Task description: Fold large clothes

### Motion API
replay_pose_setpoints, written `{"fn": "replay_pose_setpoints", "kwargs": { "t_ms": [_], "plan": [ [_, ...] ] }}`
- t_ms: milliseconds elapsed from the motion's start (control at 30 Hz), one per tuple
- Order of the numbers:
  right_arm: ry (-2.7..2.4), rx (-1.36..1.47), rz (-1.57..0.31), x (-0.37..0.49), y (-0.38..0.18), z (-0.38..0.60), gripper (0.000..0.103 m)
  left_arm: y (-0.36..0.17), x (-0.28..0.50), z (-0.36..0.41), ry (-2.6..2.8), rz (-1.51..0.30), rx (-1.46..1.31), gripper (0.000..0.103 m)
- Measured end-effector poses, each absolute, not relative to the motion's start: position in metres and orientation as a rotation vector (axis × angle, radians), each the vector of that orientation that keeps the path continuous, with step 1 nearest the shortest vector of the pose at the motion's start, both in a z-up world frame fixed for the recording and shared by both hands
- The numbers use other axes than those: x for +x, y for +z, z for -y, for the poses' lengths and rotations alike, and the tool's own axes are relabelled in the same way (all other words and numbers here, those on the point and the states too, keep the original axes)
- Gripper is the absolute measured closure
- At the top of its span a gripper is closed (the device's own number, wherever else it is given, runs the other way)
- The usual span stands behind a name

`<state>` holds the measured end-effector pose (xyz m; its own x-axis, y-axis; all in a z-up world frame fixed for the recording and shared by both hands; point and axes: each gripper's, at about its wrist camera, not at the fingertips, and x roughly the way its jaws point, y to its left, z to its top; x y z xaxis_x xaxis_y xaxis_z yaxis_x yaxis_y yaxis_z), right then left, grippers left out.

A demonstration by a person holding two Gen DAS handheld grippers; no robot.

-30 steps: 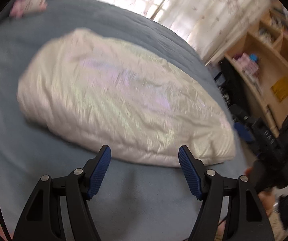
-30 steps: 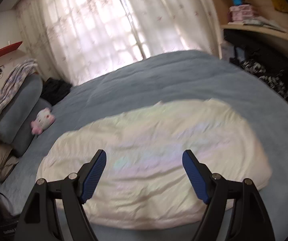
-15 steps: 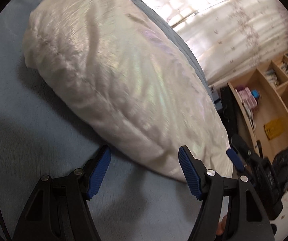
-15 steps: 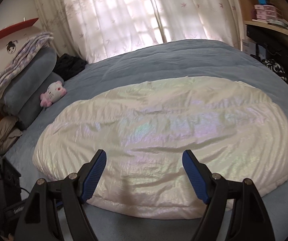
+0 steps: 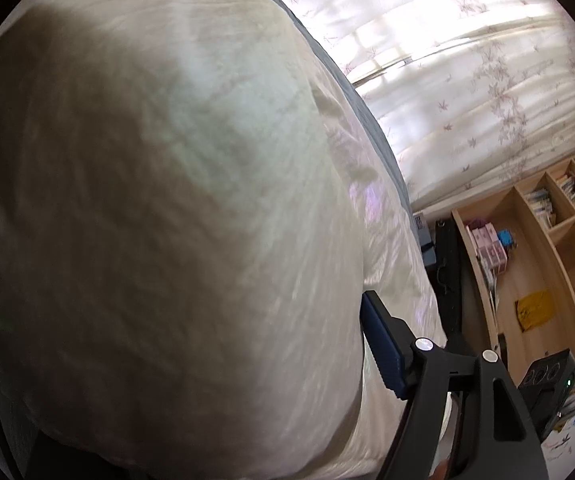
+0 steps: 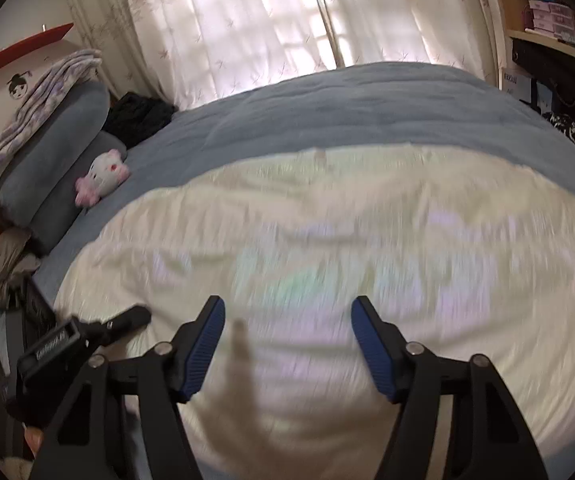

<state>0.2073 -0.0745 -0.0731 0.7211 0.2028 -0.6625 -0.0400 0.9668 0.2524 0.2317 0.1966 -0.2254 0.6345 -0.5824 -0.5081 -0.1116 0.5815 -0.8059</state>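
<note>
A large cream puffy garment (image 6: pixel 367 232) with a pearly sheen lies spread on the blue-grey bed (image 6: pixel 367 100). In the left wrist view the garment (image 5: pixel 147 200) fills the picture and bulges between the jaws of my left gripper (image 5: pixel 283 320). Only its right blue pad (image 5: pixel 379 344) shows, lying against the fabric; the other pad is hidden behind the bulge. My right gripper (image 6: pixel 287 332) hangs over the garment's near part, jaws closing, with blurred fabric showing between the pads and no visible pinch. My left gripper (image 6: pixel 127 320) shows at the garment's left edge.
Grey pillows (image 6: pixel 47 160) with a folded blanket, a white plush cat (image 6: pixel 103 178) and dark clothes (image 6: pixel 139 116) lie at the bed's left. Curtains (image 6: pixel 267 20) hang behind the bed. Wooden shelves (image 5: pixel 547 260) and a dark desk stand to the right.
My left gripper has dropped and pushed into the garment's edge, which now covers its left finger. My right gripper has come closer over the garment and its jaws have narrowed a little.
</note>
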Motion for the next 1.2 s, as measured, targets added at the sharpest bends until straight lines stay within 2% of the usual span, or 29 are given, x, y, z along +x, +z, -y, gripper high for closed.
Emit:
{"fn": "replay_pose_setpoints", "kwargs": {
  "t_ms": [100,200,267,333,433,700,967,1200],
  "plan": [
    [0.067,0.201,-0.716,0.238,-0.063,0.073,0.053,-0.220,0.240,-0.194,-0.290,-0.856,-0.897,0.036],
    [-0.017,0.206,-0.703,0.268,-0.064,0.072,0.062,-0.205,0.240,-0.182,-0.258,-0.819,-0.774,0.047],
    [-0.063,0.246,-0.718,0.291,-0.072,0.073,0.064,-0.197,0.239,-0.175,-0.244,-0.798,-0.713,0.055],
    [-0.117,0.229,-0.753,0.309,-0.085,0.073,0.064,-0.186,0.238,-0.166,-0.234,-0.766,-0.648,0.058],
    [-0.161,0.202,-0.844,0.326,-0.117,0.072,0.064,-0.172,0.238,-0.152,-0.243,-0.730,-0.569,0.059],
    [-0.152,0.119,-0.826,0.324,-0.143,0.064,0.064,-0.144,0.236,-0.098,-0.263,-0.657,-0.344,0.056],
    [-0.120,0.133,-0.811,0.328,-0.155,0.068,0.063,-0.157,0.245,-0.121,-0.321,-0.768,-0.448,0.049],
    [-0.088,0.188,-0.788,0.324,-0.156,0.076,0.063,-0.162,0.253,-0.132,-0.384,-0.797,-0.487,0.049]
  ]
}}
